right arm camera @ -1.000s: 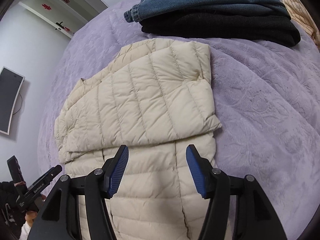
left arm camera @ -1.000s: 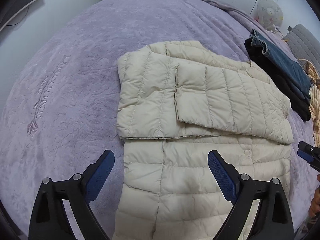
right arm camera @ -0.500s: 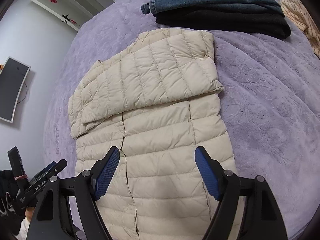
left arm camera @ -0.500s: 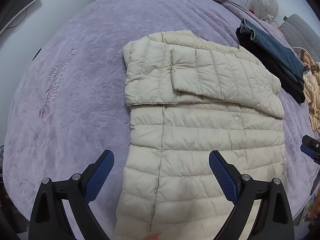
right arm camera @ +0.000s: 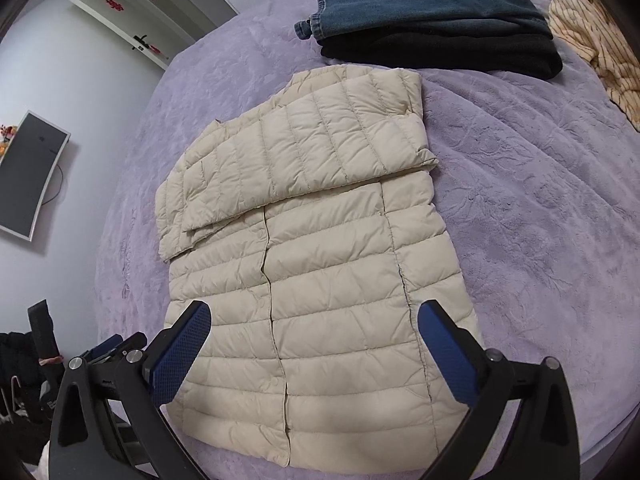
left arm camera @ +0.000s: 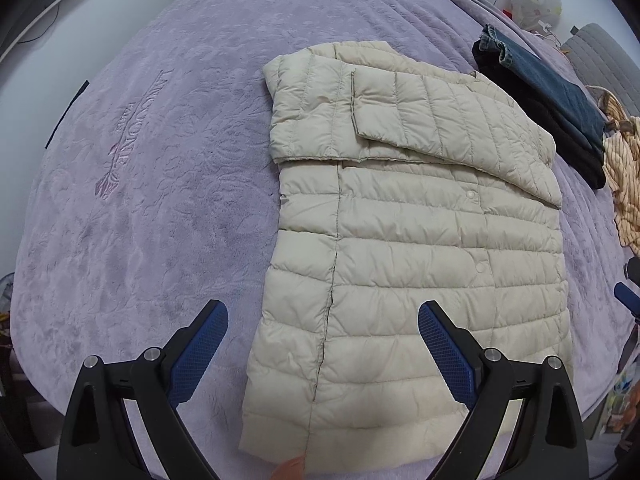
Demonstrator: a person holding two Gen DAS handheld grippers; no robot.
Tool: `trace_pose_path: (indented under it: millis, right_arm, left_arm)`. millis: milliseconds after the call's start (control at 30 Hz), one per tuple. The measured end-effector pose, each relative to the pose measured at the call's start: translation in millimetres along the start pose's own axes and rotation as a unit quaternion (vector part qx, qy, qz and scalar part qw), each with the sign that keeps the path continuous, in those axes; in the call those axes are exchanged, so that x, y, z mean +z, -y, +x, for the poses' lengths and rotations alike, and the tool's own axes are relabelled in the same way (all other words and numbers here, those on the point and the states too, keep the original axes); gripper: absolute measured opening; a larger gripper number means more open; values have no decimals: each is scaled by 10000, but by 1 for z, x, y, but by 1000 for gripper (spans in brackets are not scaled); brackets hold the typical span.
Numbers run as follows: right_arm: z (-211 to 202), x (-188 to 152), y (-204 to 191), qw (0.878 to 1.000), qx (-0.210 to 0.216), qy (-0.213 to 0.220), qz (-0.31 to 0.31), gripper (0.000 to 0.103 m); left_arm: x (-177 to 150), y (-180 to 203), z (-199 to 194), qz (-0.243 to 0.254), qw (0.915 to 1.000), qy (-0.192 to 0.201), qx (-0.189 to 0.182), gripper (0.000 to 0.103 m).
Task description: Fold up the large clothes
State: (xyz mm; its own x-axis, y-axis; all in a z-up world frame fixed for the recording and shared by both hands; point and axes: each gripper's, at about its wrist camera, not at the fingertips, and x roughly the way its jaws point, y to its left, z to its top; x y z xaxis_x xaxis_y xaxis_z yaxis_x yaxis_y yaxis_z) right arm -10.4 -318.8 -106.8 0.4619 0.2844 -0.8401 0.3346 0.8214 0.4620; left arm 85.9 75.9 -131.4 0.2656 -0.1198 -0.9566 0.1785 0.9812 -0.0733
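Jacket [left arm camera: 416,240] lies flat on the bed [left arm camera: 160,160], sleeves folded across the chest, hem nearest the cameras. Left claw [left arm camera: 322,354] hangs wide and empty above the hem; right claw [right arm camera: 314,354], jaws just opened further, likewise holds nothing. The quilted puffer looks light, soft, probably slippery: best pinched at both hem corners.

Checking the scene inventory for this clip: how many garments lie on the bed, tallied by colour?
Cream: 1, puffer jacket
Blue: 1, folded jeans
Black: 1, folded garment under the jeans
Striped tan: 1, crumpled garment
Total: 4
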Motion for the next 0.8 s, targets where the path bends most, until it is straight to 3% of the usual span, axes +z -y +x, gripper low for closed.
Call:
trace_pose_path:
  millis: [533, 800]
  right_arm:
    - [-3, -49, 60, 9922, -244, -839, 894, 103]
    - [13, -69, 91, 9838, -272, -1148, 1347, 103]
  left_arm:
    - [-43, -36, 18, -3, 9986, -474, 239, 97]
    - [-66, -57, 41, 30, 9970, -776, 20, 97]
